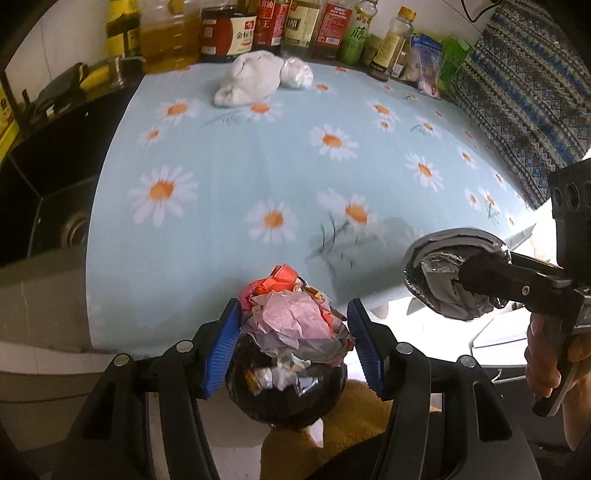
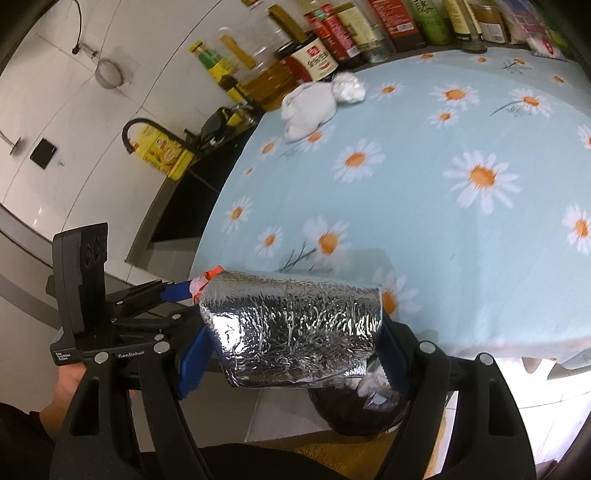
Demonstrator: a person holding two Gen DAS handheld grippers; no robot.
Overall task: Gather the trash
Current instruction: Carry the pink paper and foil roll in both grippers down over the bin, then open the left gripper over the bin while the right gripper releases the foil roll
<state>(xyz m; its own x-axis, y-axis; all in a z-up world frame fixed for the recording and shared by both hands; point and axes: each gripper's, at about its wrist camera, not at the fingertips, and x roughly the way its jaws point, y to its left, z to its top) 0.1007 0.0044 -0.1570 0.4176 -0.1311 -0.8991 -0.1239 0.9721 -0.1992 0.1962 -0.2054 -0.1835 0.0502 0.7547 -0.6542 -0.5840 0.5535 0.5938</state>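
Observation:
My left gripper (image 1: 293, 339) is shut on a wad of crumpled red, pink and grey paper (image 1: 291, 314), held above a black trash bin (image 1: 284, 391) that holds several scraps, just off the table's near edge. My right gripper (image 2: 291, 354) is shut on a silver foil-lined pouch (image 2: 291, 328), held over the table edge above the same bin (image 2: 354, 410). The pouch also shows in the left wrist view (image 1: 450, 273). A crumpled white cloth (image 1: 247, 79) and a foil ball (image 1: 295, 72) lie at the far side of the daisy-print tablecloth (image 1: 258, 166).
A row of sauce and oil bottles (image 1: 280, 26) lines the back of the table. A black sink (image 1: 48, 177) with a faucet (image 2: 147, 129) lies to the left. A patterned fabric (image 1: 524, 92) hangs at the right. Yellow cloth (image 1: 332, 443) lies below the bin.

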